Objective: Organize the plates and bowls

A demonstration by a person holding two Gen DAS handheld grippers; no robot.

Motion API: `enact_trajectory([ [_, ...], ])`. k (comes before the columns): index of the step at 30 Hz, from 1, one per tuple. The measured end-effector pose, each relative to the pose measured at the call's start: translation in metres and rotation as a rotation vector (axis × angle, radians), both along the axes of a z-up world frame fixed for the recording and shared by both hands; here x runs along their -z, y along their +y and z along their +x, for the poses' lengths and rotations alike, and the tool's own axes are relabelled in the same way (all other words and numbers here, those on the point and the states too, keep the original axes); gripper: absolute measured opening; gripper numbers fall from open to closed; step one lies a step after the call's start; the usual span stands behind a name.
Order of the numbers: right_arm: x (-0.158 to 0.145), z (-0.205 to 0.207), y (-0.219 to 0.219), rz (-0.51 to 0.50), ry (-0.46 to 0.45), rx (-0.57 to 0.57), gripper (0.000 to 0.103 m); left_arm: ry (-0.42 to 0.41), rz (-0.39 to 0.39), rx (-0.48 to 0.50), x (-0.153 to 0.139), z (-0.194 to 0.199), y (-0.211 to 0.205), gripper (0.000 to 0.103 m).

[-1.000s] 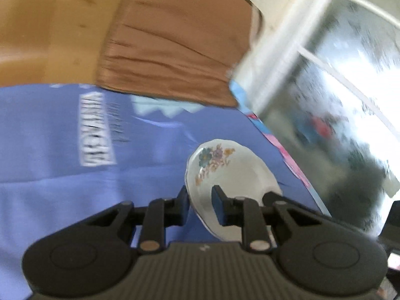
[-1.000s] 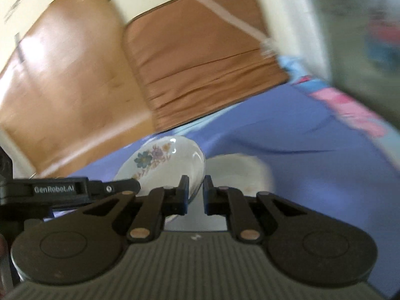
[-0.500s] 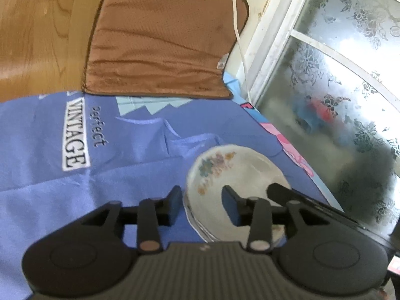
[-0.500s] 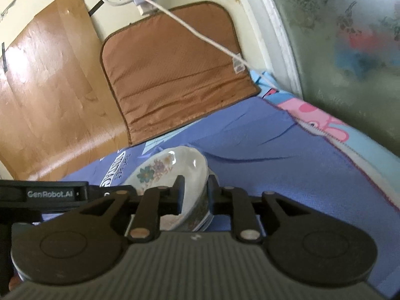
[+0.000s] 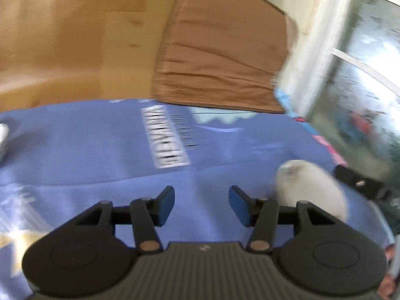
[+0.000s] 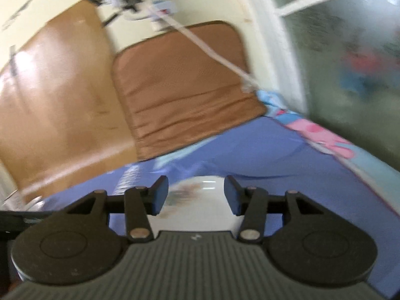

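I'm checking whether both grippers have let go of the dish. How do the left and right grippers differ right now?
The left gripper has only blue cloth between its fingers, with the white dish off to its right; the right gripper has the dish between its fingers, pads off it. Both have just been opening and hold nothing.

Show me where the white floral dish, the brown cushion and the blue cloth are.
white floral dish [image 6: 200,207]: right wrist view, on its pale inner surface.
brown cushion [image 5: 220,57]: left wrist view, on the middle of its fabric.
blue cloth [image 5: 87,150]: left wrist view, on a bare stretch left of the lettering.
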State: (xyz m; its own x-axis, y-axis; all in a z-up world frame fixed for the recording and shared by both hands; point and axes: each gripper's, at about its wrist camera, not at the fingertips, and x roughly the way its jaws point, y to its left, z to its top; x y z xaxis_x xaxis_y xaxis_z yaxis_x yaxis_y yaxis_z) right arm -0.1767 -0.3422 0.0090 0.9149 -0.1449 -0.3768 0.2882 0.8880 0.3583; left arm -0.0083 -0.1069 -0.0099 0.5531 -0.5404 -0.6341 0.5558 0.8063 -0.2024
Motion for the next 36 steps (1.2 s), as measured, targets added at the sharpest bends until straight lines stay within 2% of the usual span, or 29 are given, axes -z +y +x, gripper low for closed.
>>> enact_trajectory([
  [4,-0.004,0.021,0.040,0.016,-0.007,-0.151,0.053,0.002,0.032,-0.114,0.007,0.012,0.047,0.049],
  [9,0.004,0.056,0.087,0.062,0.038,-0.296,0.052,-0.007,0.078,-0.251,0.016,0.028,0.110,0.049],
  [13,0.002,0.078,0.121,-0.004,0.064,-0.363,0.052,-0.033,0.091,-0.333,0.019,0.034,0.158,0.049],
  [18,-0.005,0.104,0.155,-0.123,0.107,-0.497,0.050,-0.072,0.035,-0.407,0.021,0.034,0.207,0.049],
  [21,-0.009,0.122,0.177,-0.141,0.123,-0.595,0.039,-0.087,-0.022,-0.483,0.023,0.036,0.230,0.049],
  [23,-0.008,0.139,0.192,-0.116,0.145,-0.658,0.028,-0.079,-0.076,-0.534,0.026,0.039,0.243,0.049],
  [24,-0.008,0.150,0.200,-0.097,0.159,-0.682,0.027,-0.078,-0.092,-0.549,0.029,0.040,0.245,0.049],
  [25,-0.008,0.160,0.207,-0.080,0.171,-0.696,0.026,-0.069,-0.110,-0.559,0.031,0.041,0.248,0.047],
  [28,-0.009,0.198,0.228,-0.025,0.207,-0.701,0.025,-0.116,-0.154,-0.581,0.028,0.034,0.255,0.048],
  [31,-0.009,0.234,0.252,0.004,0.234,-0.701,0.026,-0.154,-0.146,-0.576,0.026,0.030,0.251,0.048],
  [36,0.006,0.278,0.281,0.026,0.359,-0.637,0.028,-0.181,-0.155,-0.571,0.024,0.027,0.253,0.048],
])
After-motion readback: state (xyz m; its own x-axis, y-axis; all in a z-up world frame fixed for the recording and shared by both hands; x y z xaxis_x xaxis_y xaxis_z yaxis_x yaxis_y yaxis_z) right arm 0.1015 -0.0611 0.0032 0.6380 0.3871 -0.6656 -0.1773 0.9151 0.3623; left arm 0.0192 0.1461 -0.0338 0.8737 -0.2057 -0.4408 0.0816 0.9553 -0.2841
